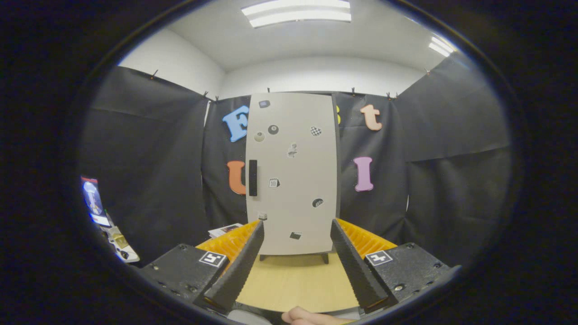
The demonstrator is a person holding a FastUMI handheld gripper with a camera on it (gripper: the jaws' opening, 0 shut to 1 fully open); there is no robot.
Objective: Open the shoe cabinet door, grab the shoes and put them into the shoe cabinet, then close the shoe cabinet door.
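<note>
So the shoe cabinet stands shut on the worktop, dead ahead beyond the fingers; its upright black handle sits left of centre (fingers spread wide, holding nothing).

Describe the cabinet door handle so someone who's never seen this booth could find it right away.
A tall pale shoe cabinet stands on the wooden table, beyond the open gripper. Its door is shut and dotted with small stickers. The handle is the dark upright bar at the door's left edge, about halfway up, longer than any sticker.
</note>
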